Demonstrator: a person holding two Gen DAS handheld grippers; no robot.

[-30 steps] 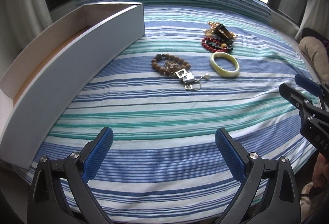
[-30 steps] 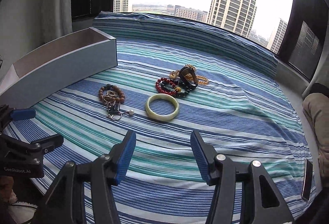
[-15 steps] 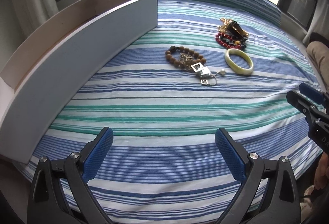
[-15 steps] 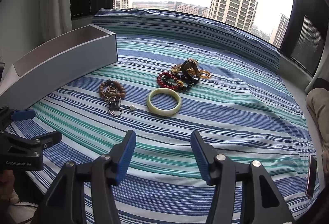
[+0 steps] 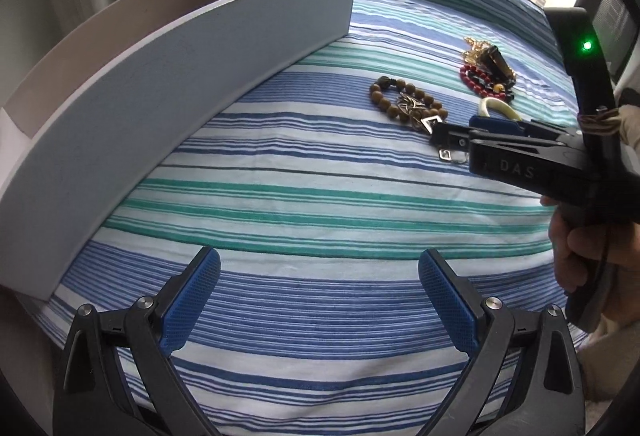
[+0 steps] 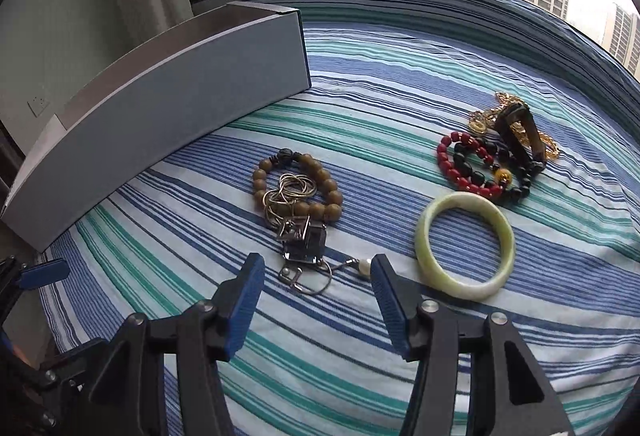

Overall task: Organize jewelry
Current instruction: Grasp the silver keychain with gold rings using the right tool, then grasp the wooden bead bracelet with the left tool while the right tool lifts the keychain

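Your right gripper [image 6: 316,276] hangs spread wide over the silver pendant tangle [image 6: 302,248], just beside the wooden bead bracelet [image 6: 298,188]. Lower squarely, pinch the chunky metal pendant. Left gripper [image 5: 318,296] idles, released.

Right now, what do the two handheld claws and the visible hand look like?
Both the left claw and the right claw have black angular frames with silver bolts and blue textured pads. The left view shows the right one's white "DAS" lettering, green light and dark cable. The bare hand shows no sleeve.
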